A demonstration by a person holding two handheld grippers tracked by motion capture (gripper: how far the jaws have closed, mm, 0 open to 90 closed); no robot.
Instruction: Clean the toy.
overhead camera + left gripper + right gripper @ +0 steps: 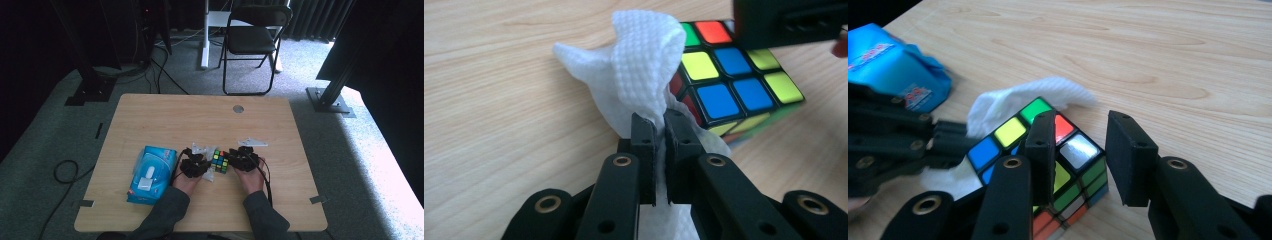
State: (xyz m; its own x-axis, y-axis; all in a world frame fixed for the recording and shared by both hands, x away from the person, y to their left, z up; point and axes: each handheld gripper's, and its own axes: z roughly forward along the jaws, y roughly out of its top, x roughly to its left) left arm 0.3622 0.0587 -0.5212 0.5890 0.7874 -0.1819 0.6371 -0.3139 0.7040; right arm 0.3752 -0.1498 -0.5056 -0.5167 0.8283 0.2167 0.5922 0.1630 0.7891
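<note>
Left tongs (pixel 660 125) pinch white embossed paper tissue (pixel 644 75) beside glossy multicoloured plastic puzzle cube (pixel 1048 155); right tongs (pixel 1088 150) part-open astride cube corner, right pad clear; pale wood-grain bench (pixel 150 115).

white wipe (pixel 644 65) against scrambled cube (pixel 729 80)

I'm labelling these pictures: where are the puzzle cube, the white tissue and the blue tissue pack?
puzzle cube (pixel 718 100), left gripper view, blue sticker.
white tissue (pixel 644 65), left gripper view, raised fold.
blue tissue pack (pixel 152 172), high view, top face.
</note>
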